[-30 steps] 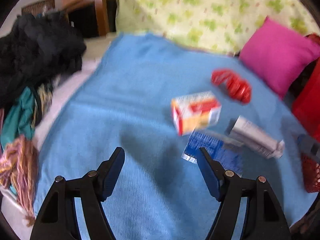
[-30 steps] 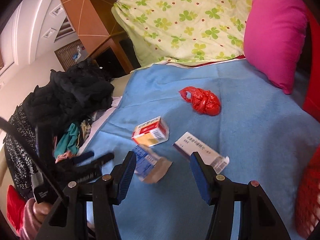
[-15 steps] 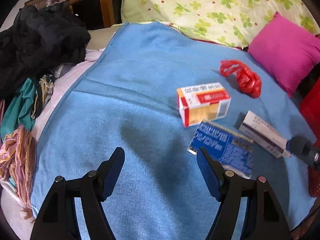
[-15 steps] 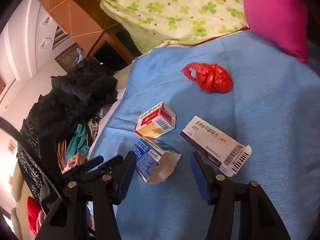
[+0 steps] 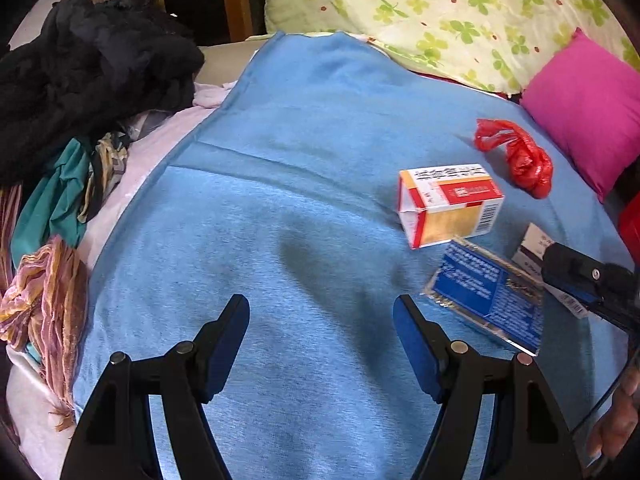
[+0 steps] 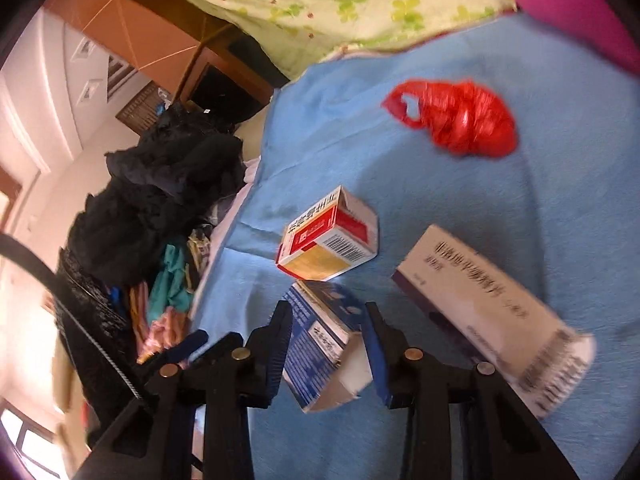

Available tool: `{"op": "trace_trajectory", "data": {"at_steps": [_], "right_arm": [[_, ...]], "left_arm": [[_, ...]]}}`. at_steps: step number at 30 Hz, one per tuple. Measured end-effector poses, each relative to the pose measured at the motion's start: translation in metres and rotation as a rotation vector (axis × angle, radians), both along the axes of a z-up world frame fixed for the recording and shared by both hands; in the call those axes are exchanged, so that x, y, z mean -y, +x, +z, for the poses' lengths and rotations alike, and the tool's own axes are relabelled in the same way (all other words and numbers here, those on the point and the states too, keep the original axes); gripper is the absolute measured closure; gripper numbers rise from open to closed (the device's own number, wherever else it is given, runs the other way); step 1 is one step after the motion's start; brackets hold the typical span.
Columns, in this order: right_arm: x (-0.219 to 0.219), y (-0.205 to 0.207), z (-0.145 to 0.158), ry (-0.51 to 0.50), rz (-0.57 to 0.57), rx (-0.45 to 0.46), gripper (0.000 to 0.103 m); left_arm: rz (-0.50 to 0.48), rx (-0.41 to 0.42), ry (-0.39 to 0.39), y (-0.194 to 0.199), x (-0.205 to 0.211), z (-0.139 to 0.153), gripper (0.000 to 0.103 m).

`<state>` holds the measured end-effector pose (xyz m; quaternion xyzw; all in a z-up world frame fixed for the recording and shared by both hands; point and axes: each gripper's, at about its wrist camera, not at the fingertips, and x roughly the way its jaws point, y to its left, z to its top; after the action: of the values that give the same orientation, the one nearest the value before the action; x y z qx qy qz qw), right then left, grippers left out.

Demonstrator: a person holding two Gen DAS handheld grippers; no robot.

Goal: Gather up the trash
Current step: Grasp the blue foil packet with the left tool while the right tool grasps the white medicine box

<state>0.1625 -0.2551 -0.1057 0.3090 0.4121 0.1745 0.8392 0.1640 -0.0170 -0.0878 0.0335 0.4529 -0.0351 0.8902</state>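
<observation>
On a blue blanket (image 5: 280,220) lie a red-and-yellow box (image 5: 448,204), a flattened blue box (image 5: 486,292), a long white box (image 6: 492,316) and a crumpled red plastic bag (image 5: 520,158). My left gripper (image 5: 320,320) is open and empty, hovering over bare blanket left of the boxes. My right gripper (image 6: 328,328) has its jaws on either side of the blue box (image 6: 324,344), narrowed around it; contact is not clear. The right gripper's finger also shows in the left wrist view (image 5: 584,276), over the blue box's right end.
A heap of black and coloured clothes (image 5: 80,92) lies along the bed's left edge. A magenta pillow (image 5: 584,100) and a clover-print quilt (image 5: 440,12) lie at the head. Something red (image 5: 630,224) stands at the right edge. A wooden cabinet (image 6: 160,32) stands behind.
My right gripper has moved forward and down onto the blue box and its jaws have narrowed around it. The left gripper has drifted slightly left and stayed open.
</observation>
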Motion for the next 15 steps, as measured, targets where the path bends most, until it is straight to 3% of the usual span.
{"op": "trace_trajectory", "data": {"at_steps": [3, 9, 12, 15], "right_arm": [[-0.002, 0.005, -0.012, 0.063, 0.01, -0.039, 0.065], [-0.024, -0.006, -0.022, 0.305, 0.196, -0.125, 0.065], [-0.015, -0.016, -0.01, 0.204, 0.133, -0.085, 0.064], [0.001, -0.025, 0.014, 0.005, 0.023, 0.003, 0.064]], "left_arm": [[0.011, -0.005, 0.008, 0.003, -0.008, -0.002, 0.028], [0.058, -0.003, -0.003, 0.006, -0.025, 0.001, 0.028], [0.085, 0.01, -0.003, 0.005, -0.03, 0.003, 0.028], [0.056, 0.013, -0.003, 0.002, -0.023, 0.003, 0.028]]}}
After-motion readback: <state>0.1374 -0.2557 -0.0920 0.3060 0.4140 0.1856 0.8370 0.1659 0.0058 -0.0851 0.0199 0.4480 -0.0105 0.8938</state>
